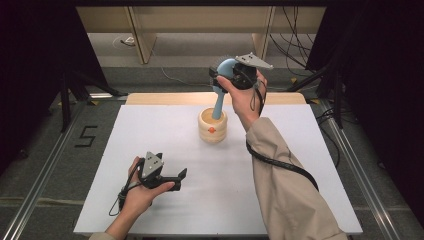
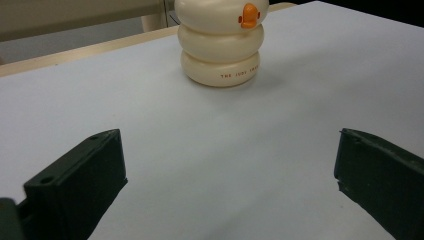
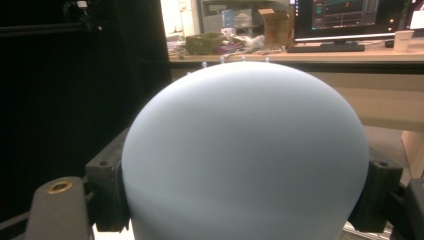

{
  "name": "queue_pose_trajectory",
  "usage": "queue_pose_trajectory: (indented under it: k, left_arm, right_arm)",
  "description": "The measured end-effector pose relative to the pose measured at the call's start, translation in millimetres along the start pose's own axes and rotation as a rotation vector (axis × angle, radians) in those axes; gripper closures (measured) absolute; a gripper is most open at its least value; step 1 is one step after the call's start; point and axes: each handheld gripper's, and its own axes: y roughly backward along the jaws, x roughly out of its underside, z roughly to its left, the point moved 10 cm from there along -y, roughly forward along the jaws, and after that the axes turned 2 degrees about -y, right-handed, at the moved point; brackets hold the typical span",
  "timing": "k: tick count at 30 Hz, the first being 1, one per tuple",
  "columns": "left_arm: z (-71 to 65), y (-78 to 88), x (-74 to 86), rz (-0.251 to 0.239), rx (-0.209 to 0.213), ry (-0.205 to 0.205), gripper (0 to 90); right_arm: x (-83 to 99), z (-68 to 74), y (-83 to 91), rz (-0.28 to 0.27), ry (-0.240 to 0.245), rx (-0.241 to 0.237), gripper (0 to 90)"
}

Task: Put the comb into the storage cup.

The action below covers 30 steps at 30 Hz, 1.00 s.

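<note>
The right hand-held gripper [image 1: 226,76] is held raised above the far middle of the white counter [image 1: 150,130], carried by a right hand [image 1: 242,95] whose forearm, in a beige sleeve [image 1: 285,185], rises steeply from the bottom edge of the high view. The hand is wrapped around the gripper's body from below, with the grey three-cornered plate [image 1: 254,60] on top, and the gripper is pointed toward the left of that view. Its jaws are closed on the rounded head of a light blue brush [image 1: 223,70]; in the right gripper view the blue dome [image 3: 245,155] is seen pressed between the two black jaws, one at each side, with small white bristle tips just visible over its top edge. The brush handle [image 1: 218,105] is seen hanging down, slightly tilted, with its lower end inside a cream ringed holder [image 1: 212,126] that stands on the counter and bears an orange beak-like mark [image 1: 212,130].

The left hand-held gripper [image 1: 172,177] is held low over the near left part of the counter, well apart from the holder. It is gripped from below and behind by the left hand [image 1: 140,192], with the wrist roughly level and the jaws pointed toward the holder. Its jaws are spread wide with nothing between them; in the left gripper view bare counter is seen between them and the holder [image 2: 220,50] farther off.
</note>
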Motion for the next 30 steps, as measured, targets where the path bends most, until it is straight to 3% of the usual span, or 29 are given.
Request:
queue_pose_trajectory:
  k: [30]
  left_arm:
    - [0.1, -1.1, 1.9, 0.006, 0.003, 0.006, 0.0]
  right_arm:
    - [11.8, -8.8, -9.3, 0.003, -0.005, 0.029, 20.0]
